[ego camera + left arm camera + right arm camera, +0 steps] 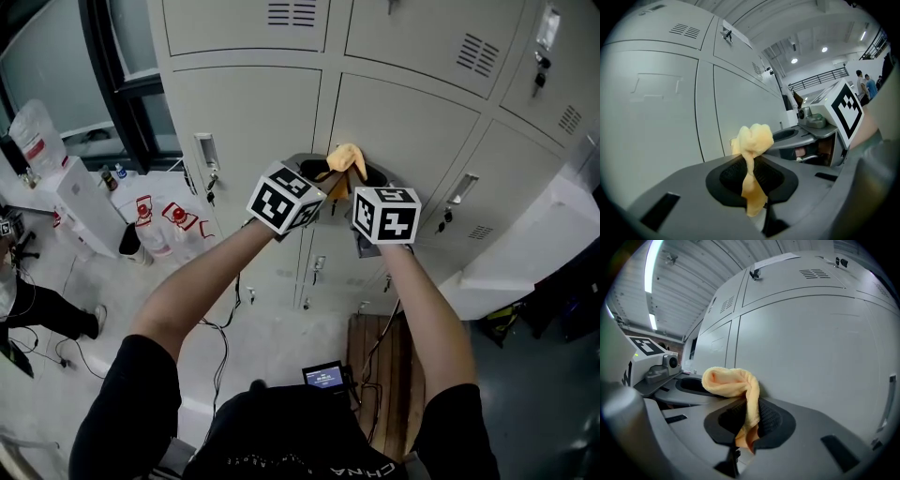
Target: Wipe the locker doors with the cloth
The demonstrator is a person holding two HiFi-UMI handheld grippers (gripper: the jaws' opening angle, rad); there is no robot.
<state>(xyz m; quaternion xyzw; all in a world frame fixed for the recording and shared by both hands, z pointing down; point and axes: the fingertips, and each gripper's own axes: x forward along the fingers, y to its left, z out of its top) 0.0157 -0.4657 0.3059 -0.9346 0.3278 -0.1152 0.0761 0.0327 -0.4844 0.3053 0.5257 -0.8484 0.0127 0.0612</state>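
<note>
fingers (729, 180) of the left gripper (752, 183) are closed tight on the yellow cloth (752, 140), with a thin fold nipped between the pads and a bunch standing above them. the right gripper (747, 423) is clamped on the same cloth, and its bunch flops over toward the left one. from the head view i see both grippers side by side, raised to the grey locker doors (253, 122), with the cloth at the seam between two doors of the middle row. whether it presses the metal i cannot tell.
</note>
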